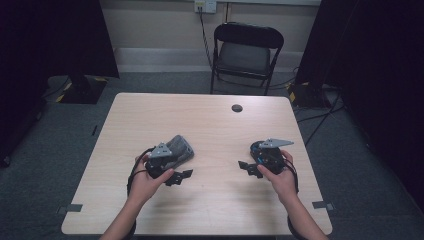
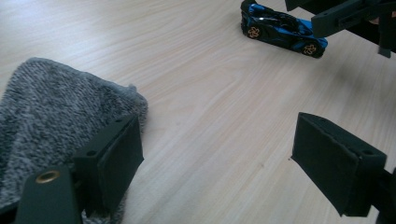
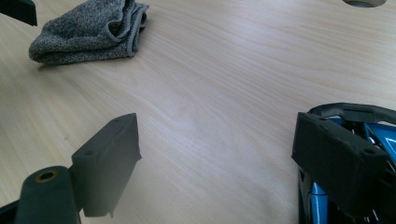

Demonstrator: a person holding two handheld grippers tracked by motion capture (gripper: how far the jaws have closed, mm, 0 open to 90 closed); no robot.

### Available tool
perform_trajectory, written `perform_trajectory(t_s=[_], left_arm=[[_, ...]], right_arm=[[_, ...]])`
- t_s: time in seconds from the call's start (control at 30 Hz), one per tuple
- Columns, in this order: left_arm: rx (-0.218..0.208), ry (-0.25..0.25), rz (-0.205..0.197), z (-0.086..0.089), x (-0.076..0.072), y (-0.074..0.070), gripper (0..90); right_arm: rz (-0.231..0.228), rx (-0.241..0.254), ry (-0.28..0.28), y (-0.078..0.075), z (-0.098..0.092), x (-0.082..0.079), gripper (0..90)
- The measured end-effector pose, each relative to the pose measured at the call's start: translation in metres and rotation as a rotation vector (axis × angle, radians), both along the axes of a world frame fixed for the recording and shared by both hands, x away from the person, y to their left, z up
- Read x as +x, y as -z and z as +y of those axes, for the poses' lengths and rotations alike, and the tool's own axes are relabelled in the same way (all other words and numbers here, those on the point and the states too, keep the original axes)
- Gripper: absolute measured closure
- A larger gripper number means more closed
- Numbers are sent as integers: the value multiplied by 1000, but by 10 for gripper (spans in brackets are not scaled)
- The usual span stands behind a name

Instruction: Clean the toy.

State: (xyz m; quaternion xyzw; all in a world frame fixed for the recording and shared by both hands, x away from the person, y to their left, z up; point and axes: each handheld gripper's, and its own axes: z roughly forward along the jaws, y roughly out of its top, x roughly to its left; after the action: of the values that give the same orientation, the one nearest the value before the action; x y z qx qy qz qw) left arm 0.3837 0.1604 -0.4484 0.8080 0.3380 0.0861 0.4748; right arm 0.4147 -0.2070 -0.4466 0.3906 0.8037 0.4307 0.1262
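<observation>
A folded grey towel [image 1: 179, 146] lies left of the table's middle; in the left gripper view the towel [image 2: 51, 116] sits beside and under my left jaw. My left gripper [image 1: 181, 176] is just in front of it, open, with bare wood between the jaws [image 2: 219, 158]. A blue and black toy car [image 2: 282, 29] stands at the right, partly under my right gripper [image 1: 248, 167]. That gripper [image 3: 215, 163] is open and holds nothing; the car [image 3: 373, 135] lies just past its right jaw. The towel [image 3: 88, 32] shows far off.
The wooden table [image 1: 210, 210] has a round cable hole [image 1: 237, 108] near its far edge. A black folding chair [image 1: 247, 50] stands behind the table. Dark curtains hang on both sides, and cables run over the floor at the right.
</observation>
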Motion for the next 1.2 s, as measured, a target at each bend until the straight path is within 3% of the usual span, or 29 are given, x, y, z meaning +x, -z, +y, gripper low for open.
perform_trajectory(t_s=[0.5, 1.2], left_arm=[[8, 32, 4, -4, -10, 7, 159], [44, 115, 15, -16, -27, 21, 159]], right_arm=[[8, 5, -61, 3, 12, -12, 146], [18, 2, -143, 11, 23, -28, 146]])
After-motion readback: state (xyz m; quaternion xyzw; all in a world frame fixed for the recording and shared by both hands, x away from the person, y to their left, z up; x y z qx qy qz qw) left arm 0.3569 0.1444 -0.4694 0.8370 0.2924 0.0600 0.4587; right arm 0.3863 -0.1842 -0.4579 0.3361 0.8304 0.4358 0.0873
